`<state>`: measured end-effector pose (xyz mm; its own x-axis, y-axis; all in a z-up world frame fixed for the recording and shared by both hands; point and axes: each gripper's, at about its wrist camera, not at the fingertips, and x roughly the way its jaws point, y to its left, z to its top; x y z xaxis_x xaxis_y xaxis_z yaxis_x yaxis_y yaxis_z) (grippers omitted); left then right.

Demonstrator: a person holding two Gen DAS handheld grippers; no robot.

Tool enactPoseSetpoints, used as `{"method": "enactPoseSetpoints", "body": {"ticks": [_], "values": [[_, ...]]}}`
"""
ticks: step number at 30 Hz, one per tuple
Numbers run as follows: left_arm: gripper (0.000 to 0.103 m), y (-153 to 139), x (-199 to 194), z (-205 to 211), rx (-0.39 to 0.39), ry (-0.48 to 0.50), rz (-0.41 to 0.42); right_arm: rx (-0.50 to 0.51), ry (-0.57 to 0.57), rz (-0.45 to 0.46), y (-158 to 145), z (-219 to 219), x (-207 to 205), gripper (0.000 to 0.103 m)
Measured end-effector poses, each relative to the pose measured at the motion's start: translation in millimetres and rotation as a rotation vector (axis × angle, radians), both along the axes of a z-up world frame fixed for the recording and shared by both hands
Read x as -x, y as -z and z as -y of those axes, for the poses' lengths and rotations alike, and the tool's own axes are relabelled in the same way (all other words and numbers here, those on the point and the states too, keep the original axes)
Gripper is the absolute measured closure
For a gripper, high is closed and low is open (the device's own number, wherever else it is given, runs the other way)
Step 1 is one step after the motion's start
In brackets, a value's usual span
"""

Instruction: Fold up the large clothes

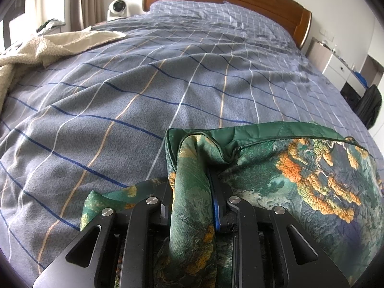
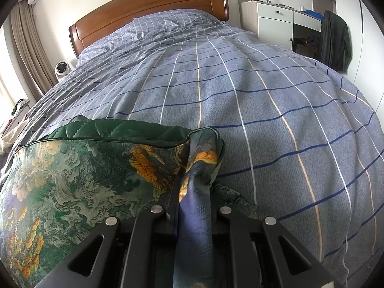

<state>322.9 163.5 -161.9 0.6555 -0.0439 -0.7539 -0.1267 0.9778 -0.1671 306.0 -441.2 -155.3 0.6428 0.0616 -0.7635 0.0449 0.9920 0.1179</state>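
At the near end of the bed (image 1: 168,76), we hold a green quilted floral garment (image 1: 300,172) stretched between us. Our left gripper (image 1: 192,180) has its jaws clenched on the garment's left corner; our right gripper (image 2: 194,180) pinches the right corner.

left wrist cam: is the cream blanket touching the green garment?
No. The cream blanket lies at the far left edge of the bed, with bare checked bedspread between it and the green garment.
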Motion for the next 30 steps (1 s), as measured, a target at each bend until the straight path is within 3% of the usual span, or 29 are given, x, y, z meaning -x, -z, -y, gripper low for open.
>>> {"method": "enactPoseSetpoints", "body": {"ticks": [30], "values": [[0.079,1.8,1.1,-4.1,0.013,0.002,0.004,-0.033,0.007,0.007,2.6,-1.6,-3.9,0.088]]}}
